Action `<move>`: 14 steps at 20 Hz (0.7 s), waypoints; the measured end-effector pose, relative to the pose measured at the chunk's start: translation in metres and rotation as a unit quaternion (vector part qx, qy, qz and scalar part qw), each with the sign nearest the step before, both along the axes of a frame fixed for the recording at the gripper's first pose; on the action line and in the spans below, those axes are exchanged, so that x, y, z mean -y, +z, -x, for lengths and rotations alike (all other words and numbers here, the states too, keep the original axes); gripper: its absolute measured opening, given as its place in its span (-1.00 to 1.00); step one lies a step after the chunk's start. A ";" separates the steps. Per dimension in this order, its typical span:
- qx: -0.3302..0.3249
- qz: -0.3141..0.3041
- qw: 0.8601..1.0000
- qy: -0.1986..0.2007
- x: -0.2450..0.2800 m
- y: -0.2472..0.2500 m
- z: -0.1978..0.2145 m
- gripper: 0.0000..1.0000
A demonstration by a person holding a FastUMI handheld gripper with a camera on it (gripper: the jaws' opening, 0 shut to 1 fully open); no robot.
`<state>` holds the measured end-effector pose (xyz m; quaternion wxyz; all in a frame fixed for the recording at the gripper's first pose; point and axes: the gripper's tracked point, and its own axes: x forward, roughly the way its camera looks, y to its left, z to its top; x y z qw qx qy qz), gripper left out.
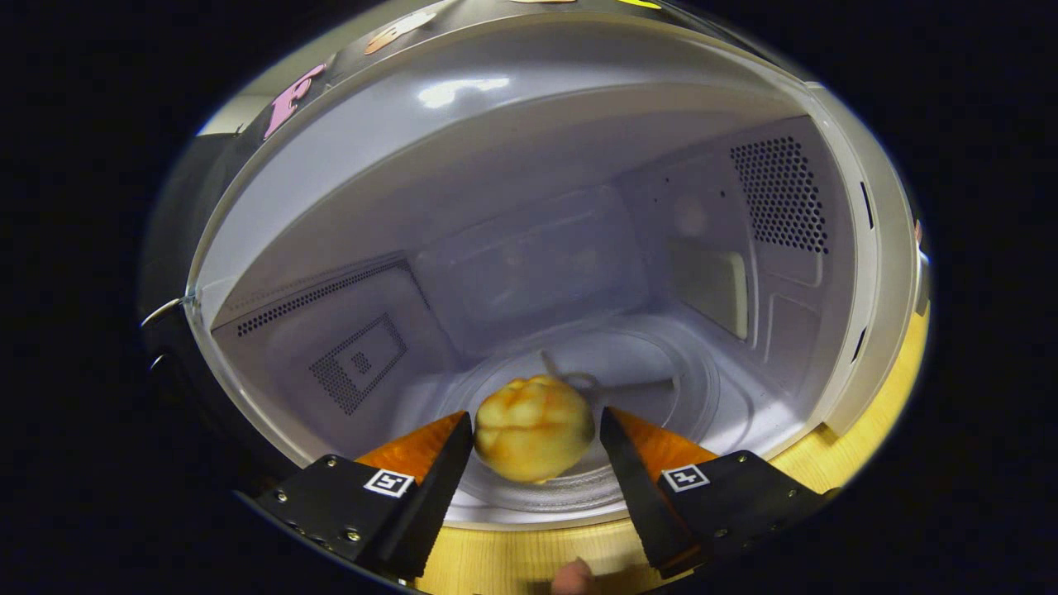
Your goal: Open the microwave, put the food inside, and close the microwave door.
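Hovering at the open mouth of the microwave [529, 248], gripper [536, 430] spread fairly wide, fingers flanking the food [533, 426] with a sliver of gap on each side, so apparently not pressing on it. Sitting between the fingertips: a roundish yellow bun-like piece, no clear long axis, lying over the near rim of the glass turntable [661, 388], close to the front edge of the cavity floor; resting or just above it, cannot tell. Holding nothing else inside the cavity. Showing below the cavity: the wooden desk [860, 446]. Likely calling next for a straight pull back, then closing the door.
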<state>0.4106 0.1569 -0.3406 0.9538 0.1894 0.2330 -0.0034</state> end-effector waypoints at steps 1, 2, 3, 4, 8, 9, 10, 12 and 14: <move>0.004 0.011 1.000 0.001 0.003 0.003 0.004 0.88; 0.015 0.021 1.000 0.003 0.004 0.009 0.008 0.88; 0.027 0.029 0.999 0.005 0.006 0.018 0.015 0.88; 0.038 0.035 0.999 0.014 0.004 0.027 0.024 0.87; 0.075 0.028 0.991 0.105 -0.022 0.078 0.093 0.88; 0.090 0.010 0.987 0.136 -0.035 0.098 0.120 0.88; 0.106 -0.003 0.980 0.167 -0.046 0.118 0.148 0.88; 0.132 -0.022 0.969 0.208 -0.059 0.154 0.202 0.87; 0.151 -0.033 0.957 0.246 -0.073 0.182 0.250 0.87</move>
